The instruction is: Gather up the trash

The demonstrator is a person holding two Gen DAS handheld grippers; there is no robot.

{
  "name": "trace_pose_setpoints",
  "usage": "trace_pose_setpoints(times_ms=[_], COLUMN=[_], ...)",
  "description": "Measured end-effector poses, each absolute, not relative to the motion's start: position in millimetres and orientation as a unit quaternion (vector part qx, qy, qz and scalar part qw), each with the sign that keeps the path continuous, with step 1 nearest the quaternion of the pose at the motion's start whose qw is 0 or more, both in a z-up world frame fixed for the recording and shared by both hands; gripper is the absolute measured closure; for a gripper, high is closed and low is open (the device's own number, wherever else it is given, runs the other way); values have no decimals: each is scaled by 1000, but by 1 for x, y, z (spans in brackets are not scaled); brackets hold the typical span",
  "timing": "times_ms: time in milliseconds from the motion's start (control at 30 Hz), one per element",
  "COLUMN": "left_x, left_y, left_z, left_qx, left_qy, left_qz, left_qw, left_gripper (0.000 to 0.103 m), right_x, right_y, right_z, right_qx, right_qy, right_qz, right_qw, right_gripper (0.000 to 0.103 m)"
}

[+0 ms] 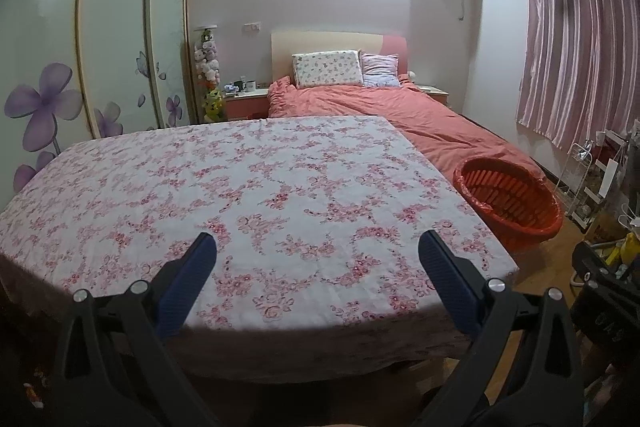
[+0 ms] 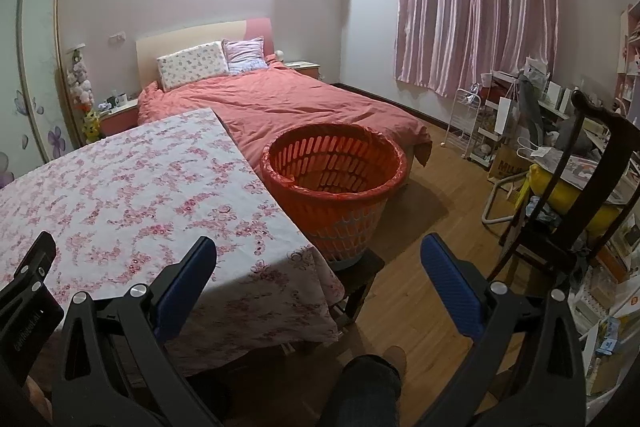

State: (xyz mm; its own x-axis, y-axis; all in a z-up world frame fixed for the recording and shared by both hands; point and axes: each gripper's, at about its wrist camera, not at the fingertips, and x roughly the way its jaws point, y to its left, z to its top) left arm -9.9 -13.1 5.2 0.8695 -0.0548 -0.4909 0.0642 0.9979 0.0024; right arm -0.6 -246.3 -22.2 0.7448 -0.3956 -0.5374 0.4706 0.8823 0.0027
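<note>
You are holding the left gripper (image 1: 318, 247) wide open above the flowered bench (image 1: 256, 187), and the right gripper (image 2: 319, 249) is also gaping, empty, near the red basket (image 2: 334, 183).

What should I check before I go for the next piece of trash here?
1. Left claw open with nothing in it: ok.
2. Right claw open with nothing in it: ok.
3. Basket upright beside the table, mouth unobstructed: ok.
4. Liner in the basket: ok, red plastic folds over the rim; the bottom is not visible.
5. Trash to pick on the tablecloth: not ok, none shows on it in either view.
6. Trash elsewhere: cannot tell, a small object lies on the floor at the left edge of the left wrist view, too dark to identify.
</note>
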Motion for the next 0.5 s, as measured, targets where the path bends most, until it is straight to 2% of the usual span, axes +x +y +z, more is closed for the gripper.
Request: trace_pose_setpoints(times_ms=[500], left_x=[-13], left_y=[-20], left_z=[12], left_qx=[10], left_qy=[247], left_qz=[-43], left_qw=[968], left_gripper=[4], right_x=[-2], right_y=[-247], right_z=[-18], right_qx=[72], right_qy=[264], right_qz=[-231], right_qw=[934], right_gripper=[2])
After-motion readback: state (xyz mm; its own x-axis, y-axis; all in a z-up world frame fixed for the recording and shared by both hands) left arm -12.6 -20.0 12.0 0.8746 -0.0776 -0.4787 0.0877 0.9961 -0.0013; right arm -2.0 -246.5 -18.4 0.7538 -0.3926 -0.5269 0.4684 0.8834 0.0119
